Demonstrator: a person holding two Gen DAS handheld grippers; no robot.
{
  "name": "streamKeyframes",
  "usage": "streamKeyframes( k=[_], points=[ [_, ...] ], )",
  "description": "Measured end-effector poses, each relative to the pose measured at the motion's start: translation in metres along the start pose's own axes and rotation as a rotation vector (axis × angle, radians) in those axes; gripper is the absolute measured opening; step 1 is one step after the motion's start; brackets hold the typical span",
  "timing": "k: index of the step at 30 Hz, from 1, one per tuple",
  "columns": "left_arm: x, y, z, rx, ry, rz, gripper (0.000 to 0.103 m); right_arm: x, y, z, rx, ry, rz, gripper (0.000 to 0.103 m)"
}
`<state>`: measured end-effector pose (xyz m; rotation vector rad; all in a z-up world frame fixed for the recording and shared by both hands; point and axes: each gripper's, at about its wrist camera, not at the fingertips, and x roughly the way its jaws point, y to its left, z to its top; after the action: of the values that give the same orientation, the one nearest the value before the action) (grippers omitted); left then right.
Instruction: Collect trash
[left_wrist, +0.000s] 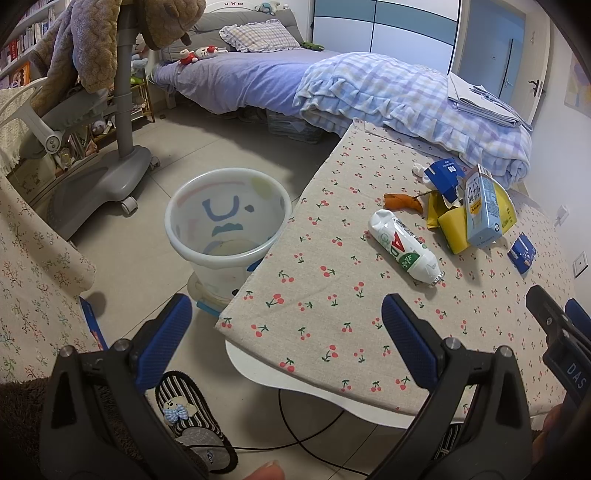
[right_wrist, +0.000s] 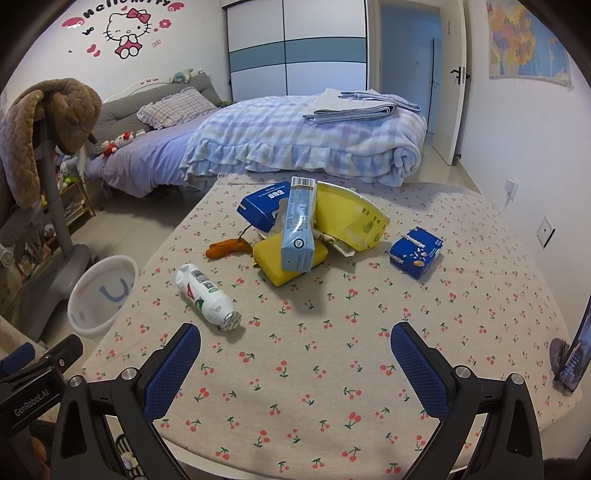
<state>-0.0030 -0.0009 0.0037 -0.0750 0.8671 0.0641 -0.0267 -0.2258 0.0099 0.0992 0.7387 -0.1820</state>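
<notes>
Right wrist view: right claw (right_wrist: 295, 354) gapes wide and empty at lower frame over the cherry-print worktop (right_wrist: 332, 369). Left claw (left_wrist: 286, 332) likewise wide. Crushed white bottle (right_wrist: 207, 299) lies left of centre; cartons (right_wrist: 299, 229) pile centre; bin (left_wrist: 225, 221) stands on the floor at the worktop's left edge.

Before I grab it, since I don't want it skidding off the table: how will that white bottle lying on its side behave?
The white bottle lies on its side, so a nudge would probably roll it. Its dented base suggests thin, empty, light plastic that may buckle when squeezed. The tablecloth might slow it.
</notes>
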Motion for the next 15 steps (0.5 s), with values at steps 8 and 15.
streamKeyframes(
  k=[8,15],
  points=[
    [-0.0004,0.0011,-0.0010,0.004,-0.001,-0.001,0.102,-0.0006,-0.0018,0.0015,0.001,0.000,0.000,0.103],
    [-0.0006,0.0011,-0.0010,0.005,-0.001,-0.002,0.102,-0.0005,-0.0011,0.0018,0.000,0.000,0.000,0.103]
  ],
)
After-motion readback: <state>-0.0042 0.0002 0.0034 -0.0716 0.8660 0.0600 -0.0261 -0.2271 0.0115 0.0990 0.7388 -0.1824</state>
